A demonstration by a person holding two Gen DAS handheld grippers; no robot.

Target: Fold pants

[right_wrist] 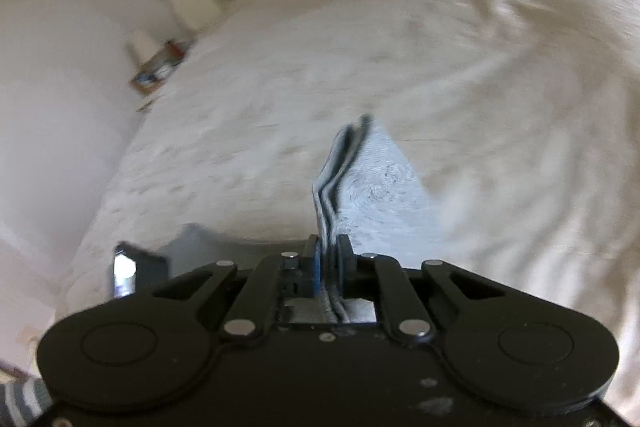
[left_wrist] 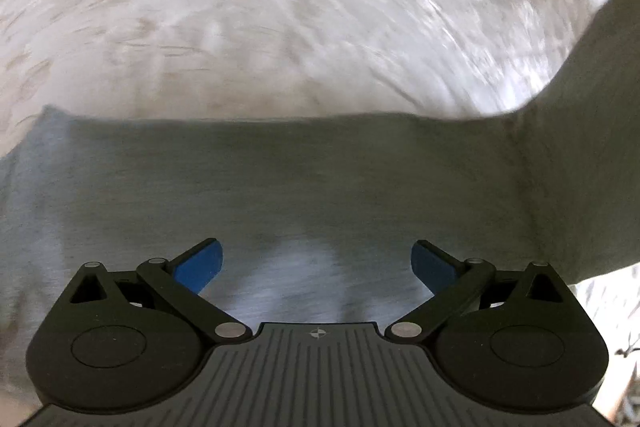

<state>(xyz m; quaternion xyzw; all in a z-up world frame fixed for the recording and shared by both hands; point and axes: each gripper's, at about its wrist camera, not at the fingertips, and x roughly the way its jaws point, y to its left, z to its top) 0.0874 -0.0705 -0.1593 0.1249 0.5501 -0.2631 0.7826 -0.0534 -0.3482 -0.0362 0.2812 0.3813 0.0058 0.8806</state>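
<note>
While its blue pads stand wide apart with nothing between them, the left gripper hovers just above the grey pants. Directly ahead of and beneath that gripper the fabric spreads as a broad flat band across the bed, its far edge running straight from side to side. To the gripper's right the cloth rises steeply upward and out of view at the frame edge, so that part of the pants is lifted off the bed. Beyond the straight far edge lies the white, faintly patterned bedcover, blurred in this view.

Seen from the right wrist, the right gripper is clamped on the pants: its fingers are pressed together on several stacked layers of grey cloth, whose edges show as parallel lines running forward from between the pads. Ahead of this gripper the pinched fabric stands up as a tapering flap, with its flat face falling away to the right. To the gripper's left and close in, a dark object with a shiny face is visible, too blurred to identify. Farther out the white bedcover fills the view, and at the far left a small colourful object lies at the bed's edge beside pale pillows. Whether it touches them is unclear.
</note>
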